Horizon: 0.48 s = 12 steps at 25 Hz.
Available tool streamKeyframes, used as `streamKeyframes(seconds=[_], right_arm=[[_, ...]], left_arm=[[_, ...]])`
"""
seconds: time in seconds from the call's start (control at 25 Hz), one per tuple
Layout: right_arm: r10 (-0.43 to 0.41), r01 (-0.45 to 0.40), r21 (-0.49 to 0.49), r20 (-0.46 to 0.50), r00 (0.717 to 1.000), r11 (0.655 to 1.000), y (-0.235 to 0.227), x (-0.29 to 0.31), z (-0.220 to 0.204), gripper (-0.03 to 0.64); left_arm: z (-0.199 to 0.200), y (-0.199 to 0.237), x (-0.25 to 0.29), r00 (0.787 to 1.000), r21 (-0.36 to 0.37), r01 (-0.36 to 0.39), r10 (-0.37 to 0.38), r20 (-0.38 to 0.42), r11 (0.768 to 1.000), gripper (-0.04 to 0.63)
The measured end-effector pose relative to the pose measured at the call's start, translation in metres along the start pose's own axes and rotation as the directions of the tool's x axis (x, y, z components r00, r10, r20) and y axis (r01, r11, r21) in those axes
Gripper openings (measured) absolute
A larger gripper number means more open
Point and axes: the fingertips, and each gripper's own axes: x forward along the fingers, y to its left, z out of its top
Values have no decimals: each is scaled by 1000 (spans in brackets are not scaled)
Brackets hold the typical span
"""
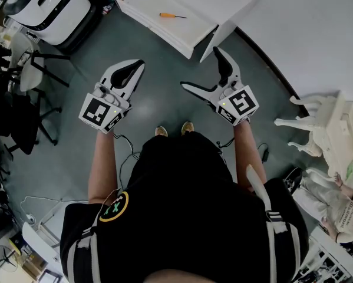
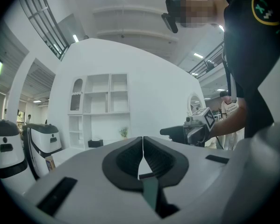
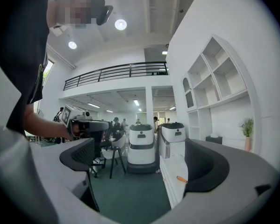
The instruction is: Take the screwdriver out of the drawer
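An orange-handled screwdriver [image 1: 172,16] is seen lying on a white cabinet surface [image 1: 158,31] at upper middle, above dark green flooring [image 1: 164,81]. The left gripper [image 1: 138,65], marked with a black-and-white square code, is pressed closed on nothing; the right gripper [image 1: 200,67] is spread wide, empty.

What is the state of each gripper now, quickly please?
Left gripper: closed, nothing between its jaws.
Right gripper: wide open, empty.
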Motion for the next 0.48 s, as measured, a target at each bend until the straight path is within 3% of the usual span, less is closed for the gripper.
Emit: streamKeyframes(seconds=[0.48], right_arm=[[-4, 4, -10, -8, 1000, 1000, -6, -7, -1, 592]], left_arm=[[2, -4, 6, 1000, 3, -1, 1, -2, 1000, 21]])
